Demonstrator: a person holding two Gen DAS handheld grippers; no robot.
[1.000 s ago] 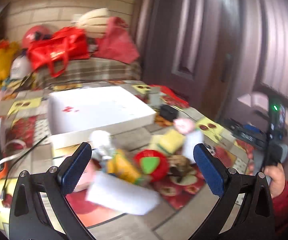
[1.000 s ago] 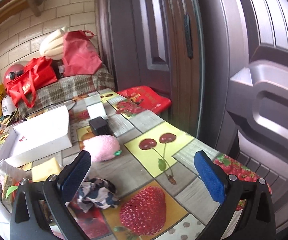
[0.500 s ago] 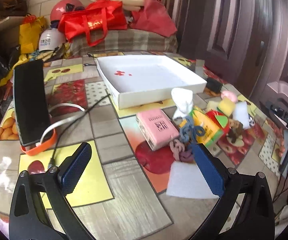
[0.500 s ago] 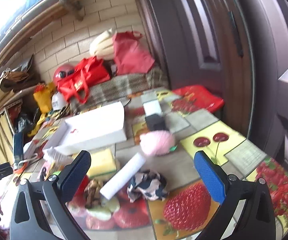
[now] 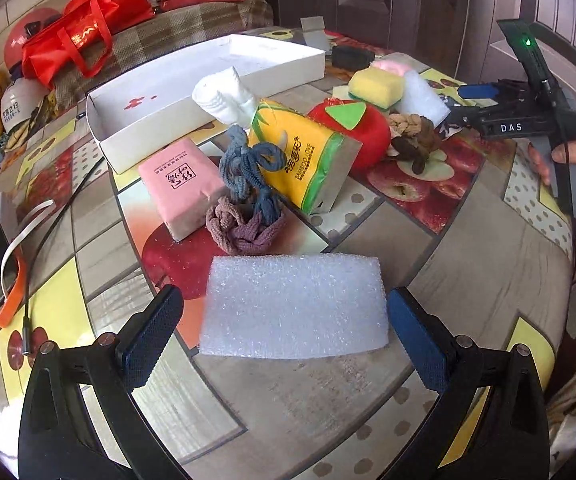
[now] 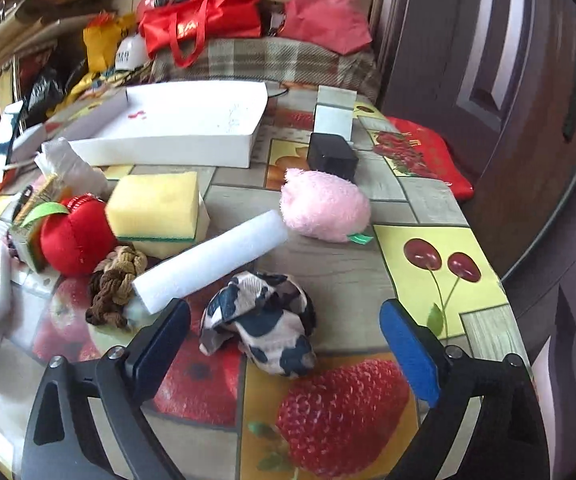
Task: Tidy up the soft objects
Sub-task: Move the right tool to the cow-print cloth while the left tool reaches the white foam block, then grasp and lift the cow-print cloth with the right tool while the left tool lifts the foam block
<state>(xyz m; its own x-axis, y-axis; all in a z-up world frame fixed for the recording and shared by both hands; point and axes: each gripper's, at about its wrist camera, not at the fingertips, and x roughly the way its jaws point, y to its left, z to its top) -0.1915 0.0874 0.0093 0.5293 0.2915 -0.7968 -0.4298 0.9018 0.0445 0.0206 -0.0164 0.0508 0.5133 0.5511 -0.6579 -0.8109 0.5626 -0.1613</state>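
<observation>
- Left gripper (image 5: 284, 336): jaws spread wide, nothing held. White foam slab (image 5: 293, 306) lies flat on the table (image 5: 467, 264) between the two pads; slab nearly fills the gap, but contact with either pad cannot be confirmed from this angle.
- Beyond the slab: mauve knotted rope (image 5: 244, 226), with the blue knotted rope (image 5: 248, 168) standing against it. Pink tissue pack (image 5: 180, 184) just left of them; yellow tissue pack (image 5: 301, 158) just right, tilted.
- Behind the yellow pack: crumpled white tissue (image 5: 224, 96), red stuffed apple (image 5: 351, 132), yellow sponge (image 5: 375, 86), brown knotted rope (image 5: 411, 138).
- White tray (image 5: 216, 108) sits at the back of the group, holding none of the soft items.
- Right gripper (image 6: 284, 336): jaws wide apart, nothing held. Black-and-white patterned cloth (image 6: 264, 322) lies bunched on the table between and just ahead of its fingers.
- Right view also shows white foam roll (image 6: 212, 258) lying diagonally, one end beside the brown rope; pink plush (image 6: 323, 204) just beyond the roll's far end; small black box (image 6: 331, 156) behind the plush.
</observation>
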